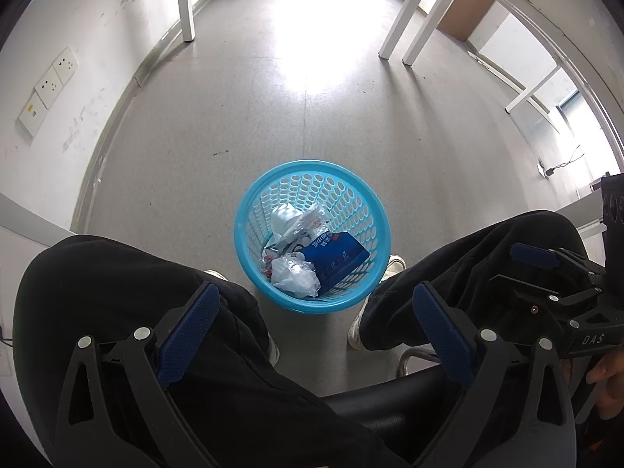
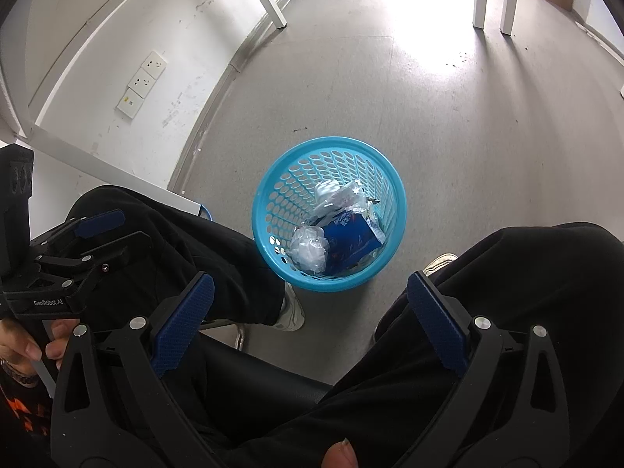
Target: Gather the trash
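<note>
Trash [image 1: 308,249] is lying in the blue basket [image 1: 249,210] on the floor between our feet, while we are holding both grippers above our knees. Our left gripper [image 1: 316,335] is gaping wide with nothing between its blue pads [image 1: 187,335]; our right gripper [image 2: 312,323] is spread just as wide, also empty. In the left view, the right gripper is showing only partly at the right edge, beside a hand [image 1: 602,382] cut off by the frame. What is lying under the blue packet [image 1: 335,259] and the crumpled clear plastic [image 1: 294,275] is hidden. We are sitting over a grey floor [image 1: 304,117], with a scuffed white wall [image 1: 78,58], wall sockets [image 1: 48,85] and white table legs [image 1: 405,19] around us.
</note>
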Available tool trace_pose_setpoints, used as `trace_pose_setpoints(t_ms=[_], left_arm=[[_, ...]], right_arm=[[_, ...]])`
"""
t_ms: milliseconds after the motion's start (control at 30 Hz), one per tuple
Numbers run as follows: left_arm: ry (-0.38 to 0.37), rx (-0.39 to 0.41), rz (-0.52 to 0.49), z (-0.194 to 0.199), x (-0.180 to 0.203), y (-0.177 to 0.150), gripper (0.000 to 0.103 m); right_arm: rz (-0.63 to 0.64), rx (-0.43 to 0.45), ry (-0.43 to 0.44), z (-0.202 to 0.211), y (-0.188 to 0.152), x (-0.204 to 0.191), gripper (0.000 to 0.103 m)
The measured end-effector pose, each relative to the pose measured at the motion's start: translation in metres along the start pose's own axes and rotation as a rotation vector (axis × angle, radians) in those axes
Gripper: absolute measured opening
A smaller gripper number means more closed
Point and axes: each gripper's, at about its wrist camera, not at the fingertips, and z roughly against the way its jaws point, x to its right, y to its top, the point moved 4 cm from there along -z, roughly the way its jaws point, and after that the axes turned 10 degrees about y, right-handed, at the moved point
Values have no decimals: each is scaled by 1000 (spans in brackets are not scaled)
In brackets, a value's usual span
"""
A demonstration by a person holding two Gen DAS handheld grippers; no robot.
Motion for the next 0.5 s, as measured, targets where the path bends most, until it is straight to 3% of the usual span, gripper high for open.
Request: trace_pose_setpoints(t_ms=[500], left_arm=[[1, -1, 0, 0, 2, 0, 97]], right_arm=[[-5, 0, 4, -1, 0, 0, 95]])
